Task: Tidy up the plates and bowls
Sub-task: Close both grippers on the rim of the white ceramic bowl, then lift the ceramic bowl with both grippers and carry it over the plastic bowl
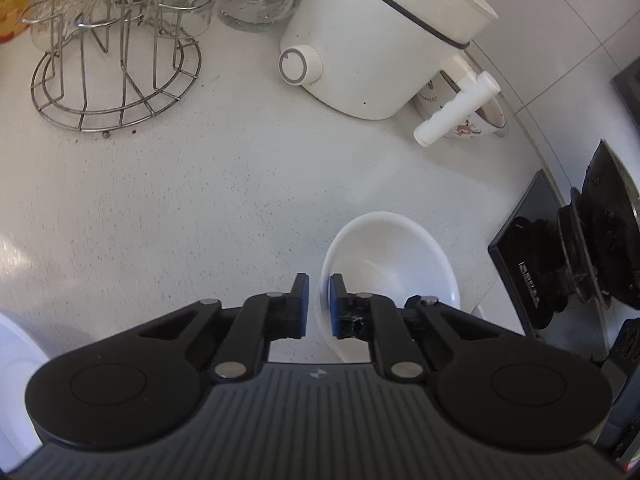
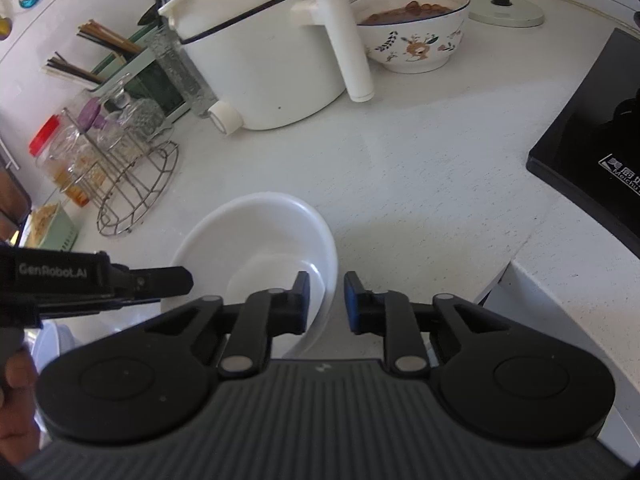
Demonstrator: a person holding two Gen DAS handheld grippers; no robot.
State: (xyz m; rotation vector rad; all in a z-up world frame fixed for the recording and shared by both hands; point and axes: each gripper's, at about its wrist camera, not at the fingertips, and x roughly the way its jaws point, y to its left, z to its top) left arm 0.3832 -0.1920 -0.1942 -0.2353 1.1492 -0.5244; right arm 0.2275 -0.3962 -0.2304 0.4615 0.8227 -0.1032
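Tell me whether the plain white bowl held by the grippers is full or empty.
Empty. The right wrist view looks straight into the white bowl and shows only its bare white inside; the left wrist view shows the same.

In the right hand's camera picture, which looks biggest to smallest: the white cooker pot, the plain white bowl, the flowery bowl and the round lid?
1. White cooker pot.
2. Plain white bowl. It sits nearest the camera, so its rank against the pot is unsure.
3. Flowery bowl.
4. Round lid, far back, so it looks small.
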